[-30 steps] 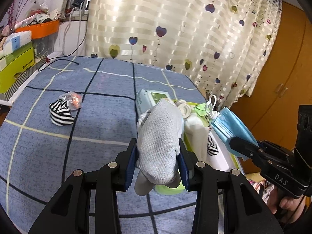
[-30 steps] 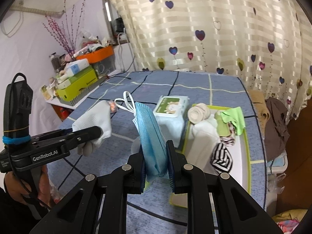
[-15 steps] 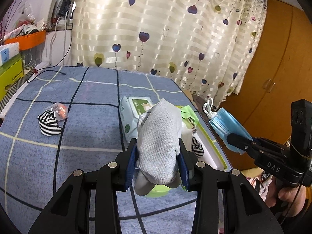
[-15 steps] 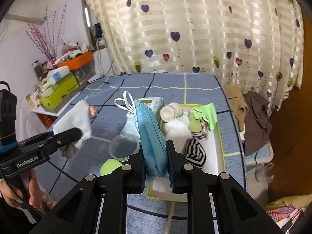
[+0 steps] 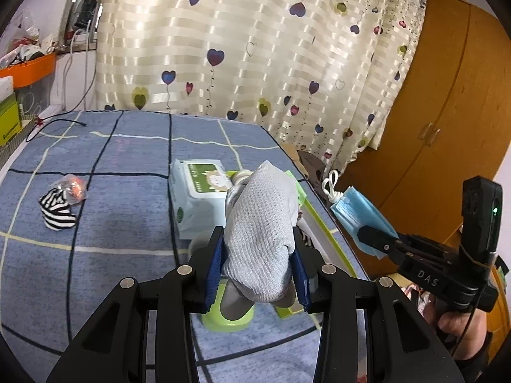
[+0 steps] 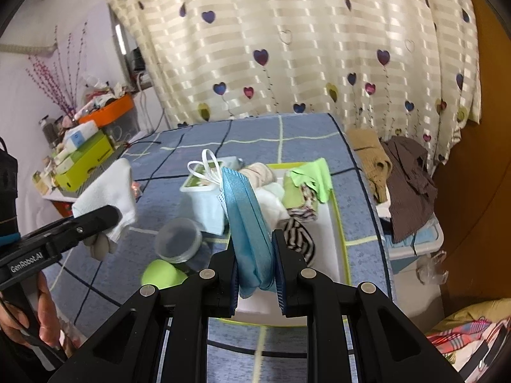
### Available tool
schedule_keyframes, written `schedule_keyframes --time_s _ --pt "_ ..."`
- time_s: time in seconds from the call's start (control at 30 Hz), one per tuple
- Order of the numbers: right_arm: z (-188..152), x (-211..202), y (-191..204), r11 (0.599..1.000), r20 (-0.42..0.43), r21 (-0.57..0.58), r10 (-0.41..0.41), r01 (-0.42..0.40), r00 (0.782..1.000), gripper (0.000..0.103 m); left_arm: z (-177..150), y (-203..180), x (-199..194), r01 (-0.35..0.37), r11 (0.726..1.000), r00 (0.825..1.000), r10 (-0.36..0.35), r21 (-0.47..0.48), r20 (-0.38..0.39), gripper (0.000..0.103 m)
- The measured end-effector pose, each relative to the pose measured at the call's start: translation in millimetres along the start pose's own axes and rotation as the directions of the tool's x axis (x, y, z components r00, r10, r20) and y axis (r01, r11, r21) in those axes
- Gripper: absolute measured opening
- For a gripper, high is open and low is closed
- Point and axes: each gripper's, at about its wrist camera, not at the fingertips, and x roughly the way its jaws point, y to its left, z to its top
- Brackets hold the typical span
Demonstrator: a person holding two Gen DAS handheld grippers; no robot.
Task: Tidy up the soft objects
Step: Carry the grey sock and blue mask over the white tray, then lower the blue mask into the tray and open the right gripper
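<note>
Over the blue bedspread (image 5: pixel 121 220), left gripper (image 5: pixel 257 269) clamps white sock (image 5: pixel 260 223), right gripper (image 6: pixel 255 268) blue mask (image 6: pixel 247 220).

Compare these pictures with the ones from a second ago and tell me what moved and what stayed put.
Both hands swung rightward across the table: in each wrist view the tray and wipes pack slid left, and the cupboard and clothes pile came into sight. Nothing was picked up or released. The left gripper still clamps the white sock, and the right gripper still clamps the blue face mask. The striped sock lies where it was.
</note>
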Motion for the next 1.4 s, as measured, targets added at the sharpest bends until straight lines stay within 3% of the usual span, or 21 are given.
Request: schedule_keyframes --time_s 0.37,0.67,0.77,0.87,0.9,1.0,1.2,1.4 --pt "-20.1 34.4 -51.1 0.995 -0.039 0.083 -0.046 0.049 0.998 0.018 -1.2 -35.4 39.1 0.024 0.999 0.997 -0.021 0.04 -0.072 0.04" --pt "-27.6 75.3 -61.3 0.991 -0.087 0.064 -0.116 0.121 0.99 0.018 -4.5 -45.2 63.8 0.016 0.999 0.992 -0.01 0.048 -0.123 0.04" --pt "-30.8 87.0 -60.6 0.99 -0.111 0.045 -0.13 0.136 0.985 0.021 -6.2 -46.0 72.1 0.012 0.999 0.99 -0.005 0.048 -0.143 0.04" --pt "-35.2 96.6 -59.2 0.993 -0.158 0.029 -0.105 0.111 0.982 0.036 -8.3 -47.4 79.7 0.006 0.999 0.986 0.003 0.052 -0.166 0.04" --pt "-37.0 97.5 -58.3 0.994 -0.169 0.023 -0.1 0.106 0.981 0.041 -9.3 -47.8 82.0 0.008 0.999 0.985 0.001 0.052 -0.173 0.04" --pt "-39.5 92.6 -57.5 0.996 -0.171 0.025 -0.082 0.087 0.982 0.042 -12.6 -49.5 87.7 0.016 0.998 0.982 -0.005 0.053 -0.191 0.04" --pt "-34.4 67.4 -60.2 0.997 -0.098 0.041 -0.068 0.072 0.993 0.042 -18.9 -56.4 97.4 0.039 0.997 0.975 -0.024 0.066 -0.221 0.04" --pt "-36.2 64.4 -72.5 0.994 -0.096 0.07 -0.076 0.083 0.992 0.037 -26.9 -65.4 112.5 0.053 0.995 0.962 -0.029 0.082 -0.271 0.04"
